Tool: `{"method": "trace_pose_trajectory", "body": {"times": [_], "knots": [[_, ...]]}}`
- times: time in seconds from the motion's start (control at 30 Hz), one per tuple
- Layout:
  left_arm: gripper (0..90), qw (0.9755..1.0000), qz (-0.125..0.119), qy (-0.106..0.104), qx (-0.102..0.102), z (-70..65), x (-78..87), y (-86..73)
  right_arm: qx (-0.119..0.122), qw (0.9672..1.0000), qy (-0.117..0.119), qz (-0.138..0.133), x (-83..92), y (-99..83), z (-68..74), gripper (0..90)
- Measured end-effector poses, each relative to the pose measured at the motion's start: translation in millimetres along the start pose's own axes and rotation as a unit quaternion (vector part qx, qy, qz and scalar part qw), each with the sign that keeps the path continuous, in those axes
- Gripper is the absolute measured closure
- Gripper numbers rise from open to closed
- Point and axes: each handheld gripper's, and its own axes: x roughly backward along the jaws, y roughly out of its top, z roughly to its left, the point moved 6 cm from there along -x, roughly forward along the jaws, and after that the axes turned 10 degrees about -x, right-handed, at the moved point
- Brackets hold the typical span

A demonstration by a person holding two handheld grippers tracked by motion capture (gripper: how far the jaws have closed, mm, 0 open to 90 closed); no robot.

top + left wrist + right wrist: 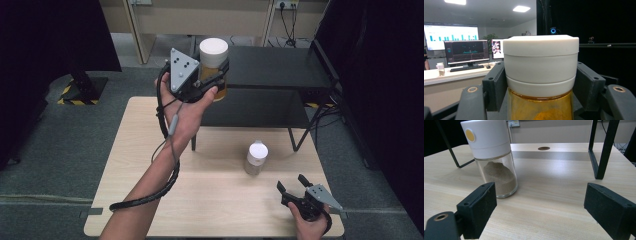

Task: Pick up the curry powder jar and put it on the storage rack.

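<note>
**Left gripper holds yellow-powder jar up over the shelf; right gripper waits open**

The left gripper (212,75) is raised above the far left part of the table (150,130), next to the black shelf (270,65). Its jaws pinch a jar (214,67) with a white cap and yellow-orange powder inside. In the left gripper view the two black pads press the jar (540,75) from both sides, right at the lower edge of the cap, and the jar stands upright between them. The jar is off the table, clear of the shelf top.

The right gripper (292,184) sits low at the near right corner of the table, held by a hand (310,227). Its jaws are spread wide with nothing between them. In the right gripper view the bare wood shows between the pads (480,205).

A second jar (256,157), white cap, pale beige powder, stands upright on the table, right of centre, just in front of the shelf legs. It is near the right gripper but apart from it, ahead and slightly left of its jaws (492,157).

A cable (150,195) trails from the left gripper along the forearm down to the table.
</note>
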Motion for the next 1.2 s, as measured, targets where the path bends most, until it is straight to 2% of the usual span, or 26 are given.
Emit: {"method": "trace_pose_trajectory", "body": {"times": [0.37,0.8,1.2], "knots": [[34.1,0.9999,0.007,0.013,-0.004,10.3,-19.0,8.1,0.000,1.0000,0.001,0.000,0.2,-0.1,-0.4,11.2],[34.1,0.9992,0.028,0.023,-0.018,19.9,-40.8,2.9,0.000,1.0000,0.002,0.000,0.2,0.0,-0.8,11.2],[34.1,0.9987,0.040,0.029,-0.017,24.5,-50.2,-4.7,0.000,1.0000,0.004,0.000,0.3,0.0,-0.9,11.2]]}}
